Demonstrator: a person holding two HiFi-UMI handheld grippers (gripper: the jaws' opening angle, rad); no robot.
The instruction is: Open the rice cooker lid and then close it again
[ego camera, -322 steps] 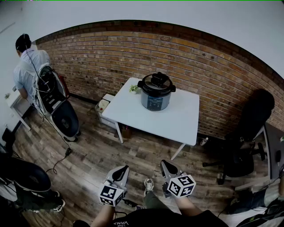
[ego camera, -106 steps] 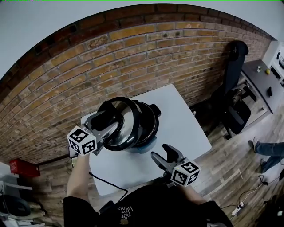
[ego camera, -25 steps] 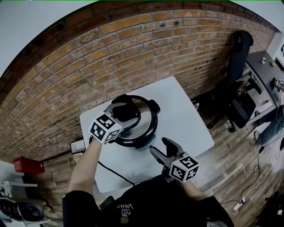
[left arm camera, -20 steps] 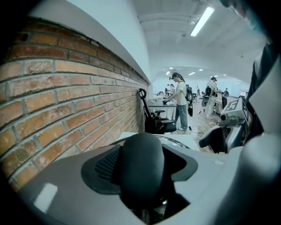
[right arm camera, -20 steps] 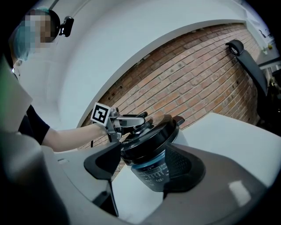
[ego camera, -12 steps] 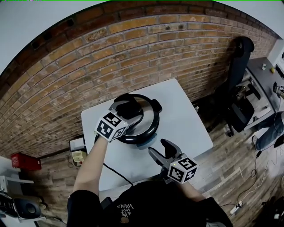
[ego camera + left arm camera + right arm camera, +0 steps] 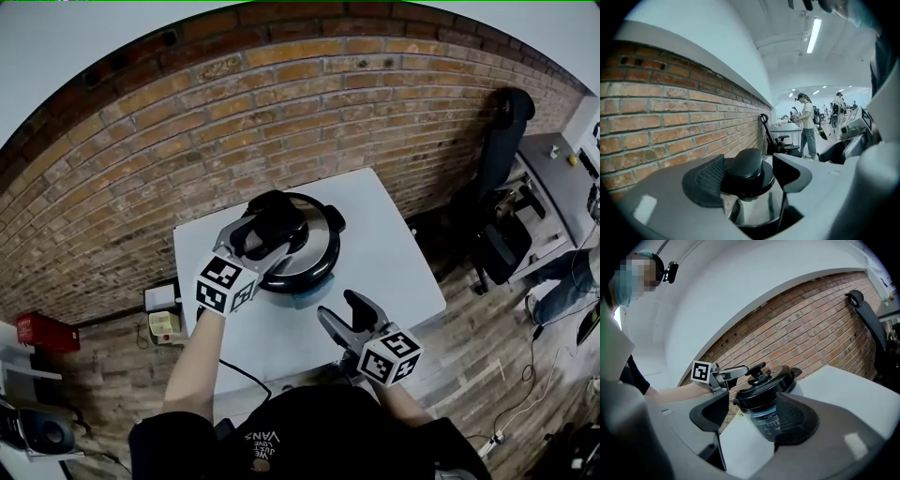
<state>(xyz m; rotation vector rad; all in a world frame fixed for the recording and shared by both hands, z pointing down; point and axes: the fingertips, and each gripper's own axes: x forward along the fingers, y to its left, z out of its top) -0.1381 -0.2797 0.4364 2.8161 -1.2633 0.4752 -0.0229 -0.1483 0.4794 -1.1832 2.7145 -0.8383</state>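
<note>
Black and steel, the lid sits flat on the cooker. The cooker stands on the white surface, near the brick wall. It is closed again, so I judge that the opening and the closing are both done and only the letting go is left.

The relation that matters is this: the knob on top of the lid is directly between the jaws of the left tongs. These tongs reach to it from the person's side of the cooker, almost level. The knob is round and upright, so it has no long side to align with. The tongs need only to go straight back from the cooker and a little up.

These jaws stand wide and have just been opening. One jaw is just beside the knob, perhaps touching it, and the other is apart from it, so nothing is held.

The right tongs hover on the same side of the cooker but farther from it. They are wide open and empty.

Some seconds before, the left tongs held the lid lifted and tilted over the cooker, with its steel underside showing. One second before, the lid was already back down with the tongs around the knob.
</note>
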